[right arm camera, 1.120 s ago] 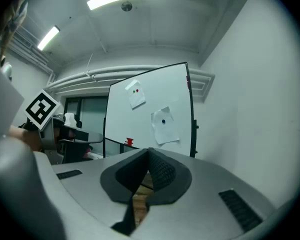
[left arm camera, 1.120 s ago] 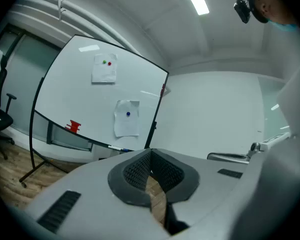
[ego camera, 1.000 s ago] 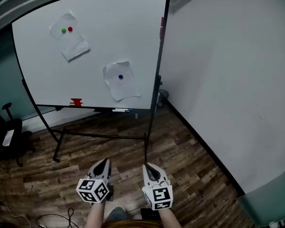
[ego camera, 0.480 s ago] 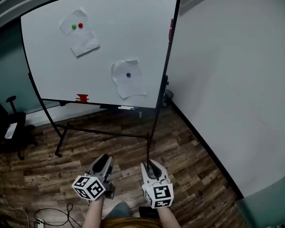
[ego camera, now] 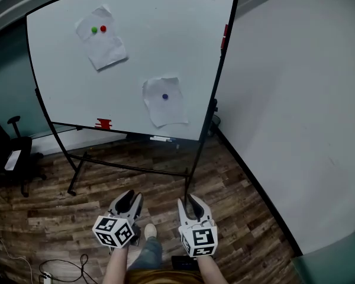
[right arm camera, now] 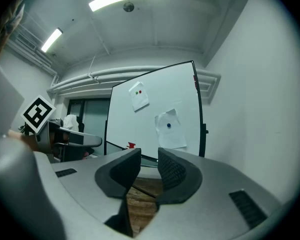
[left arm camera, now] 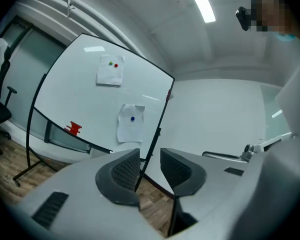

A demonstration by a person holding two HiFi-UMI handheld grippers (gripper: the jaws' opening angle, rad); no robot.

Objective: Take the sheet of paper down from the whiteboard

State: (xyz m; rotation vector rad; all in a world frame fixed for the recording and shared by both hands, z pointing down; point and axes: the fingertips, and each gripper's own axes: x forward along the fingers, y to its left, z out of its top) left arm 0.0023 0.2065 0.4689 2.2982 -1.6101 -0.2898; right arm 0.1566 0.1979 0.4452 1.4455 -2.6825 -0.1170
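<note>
A whiteboard [ego camera: 165,40] on a wheeled stand faces me across the wood floor. It carries two white sheets. The upper sheet [ego camera: 103,40] is pinned by a green and a red magnet. The lower sheet [ego camera: 165,105] is held by one blue magnet [ego camera: 164,97]. My left gripper [ego camera: 128,199] and right gripper [ego camera: 188,202] are held low and level, well short of the board. Both sets of jaws are opening, with nothing between them. The left gripper view shows its gripper [left arm camera: 150,156] below the lower sheet [left arm camera: 130,126]. The right gripper [right arm camera: 149,156] also faces that lower sheet [right arm camera: 171,131].
A red object [ego camera: 104,123] sits on the board's tray, and a red marker [ego camera: 225,37] hangs at its right edge. A white wall [ego camera: 296,99] runs close along the right. A black office chair [ego camera: 12,158] stands at the left. Cables [ego camera: 53,268] lie on the floor by my shoe [ego camera: 149,232].
Both grippers' jaws went from shut to spread apart. The grippers edged forward, and the board has shifted right and grown slightly in the head view.
</note>
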